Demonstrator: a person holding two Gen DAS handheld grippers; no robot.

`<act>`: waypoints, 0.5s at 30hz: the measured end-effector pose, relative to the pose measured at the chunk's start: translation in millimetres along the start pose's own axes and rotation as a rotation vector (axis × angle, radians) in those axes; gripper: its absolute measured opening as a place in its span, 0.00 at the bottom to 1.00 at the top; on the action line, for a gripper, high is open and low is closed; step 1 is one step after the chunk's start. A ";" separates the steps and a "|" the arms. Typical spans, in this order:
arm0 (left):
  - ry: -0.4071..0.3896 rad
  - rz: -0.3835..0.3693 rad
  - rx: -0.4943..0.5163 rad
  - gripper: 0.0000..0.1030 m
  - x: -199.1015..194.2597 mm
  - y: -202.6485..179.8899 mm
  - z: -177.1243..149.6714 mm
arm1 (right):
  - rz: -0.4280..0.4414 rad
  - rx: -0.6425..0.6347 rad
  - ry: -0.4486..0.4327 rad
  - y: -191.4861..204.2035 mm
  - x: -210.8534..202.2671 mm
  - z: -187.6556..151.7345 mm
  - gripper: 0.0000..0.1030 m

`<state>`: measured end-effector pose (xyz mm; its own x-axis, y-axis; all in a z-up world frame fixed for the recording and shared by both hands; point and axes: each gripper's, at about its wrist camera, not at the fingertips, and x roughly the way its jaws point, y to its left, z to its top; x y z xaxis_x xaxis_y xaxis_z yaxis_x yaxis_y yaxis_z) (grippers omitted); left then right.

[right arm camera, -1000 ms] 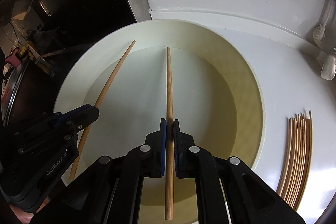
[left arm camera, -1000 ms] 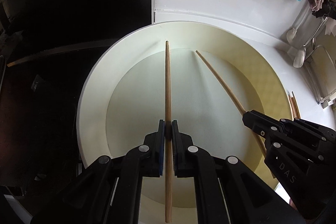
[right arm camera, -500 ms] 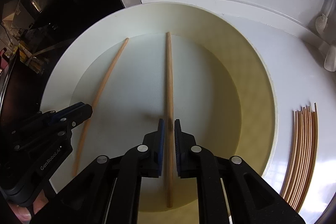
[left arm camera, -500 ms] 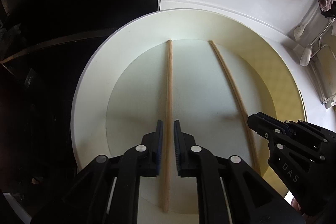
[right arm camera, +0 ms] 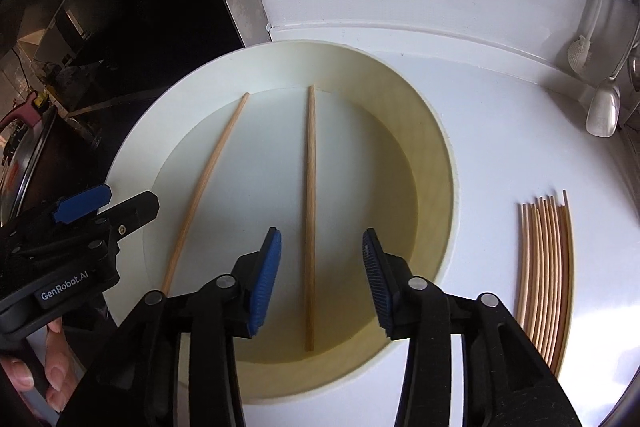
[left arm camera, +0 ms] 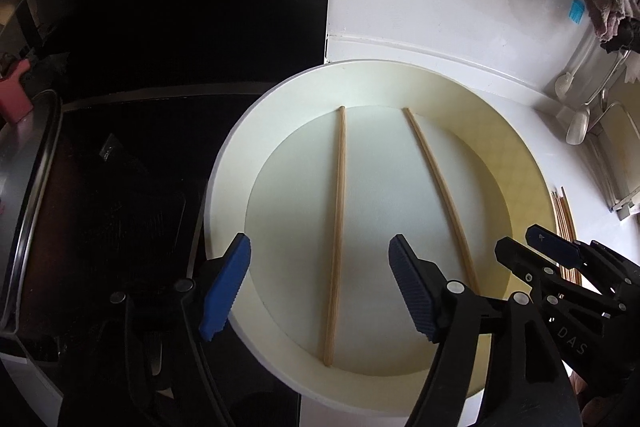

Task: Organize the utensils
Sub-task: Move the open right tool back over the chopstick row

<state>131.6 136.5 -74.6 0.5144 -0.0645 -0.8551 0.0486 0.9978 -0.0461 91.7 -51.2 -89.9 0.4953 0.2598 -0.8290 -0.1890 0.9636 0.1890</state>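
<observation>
Two wooden chopsticks lie apart in a wide cream bowl (left arm camera: 520,163) on the white counter. In the left wrist view the left chopstick (left arm camera: 337,227) lies between my left gripper's (left arm camera: 320,287) open jaws, and the right chopstick (left arm camera: 440,195) lies beside it. My left gripper is open and empty above the bowl. In the right wrist view my right gripper (right arm camera: 320,279) is open and empty over its chopstick (right arm camera: 310,219); the other chopstick (right arm camera: 204,187) lies to the left, and the bowl (right arm camera: 436,155) is below. The left gripper (right arm camera: 80,227) shows at the left.
A bundle of several chopsticks (right arm camera: 546,267) lies on the counter right of the bowl. Spoons (right arm camera: 602,107) hang at the far right. A dark stove area with a metal pan (left arm camera: 24,207) lies left of the bowl. The right gripper (left arm camera: 560,267) shows low right.
Both grippers have let go of their chopsticks, which now lie flat in the bowl. Both jaws have opened wide and both grippers have pulled back and up.
</observation>
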 end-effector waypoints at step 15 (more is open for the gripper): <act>-0.041 -0.010 0.013 0.83 -56.0 -44.6 -46.2 | -0.032 0.013 -0.044 -45.7 -71.3 -70.5 0.54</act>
<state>61.0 96.4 -48.5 0.5484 -0.0759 -0.8328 0.0654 0.9967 -0.0477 5.2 -118.2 -76.5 0.5374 0.2311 -0.8111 -0.1618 0.9721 0.1698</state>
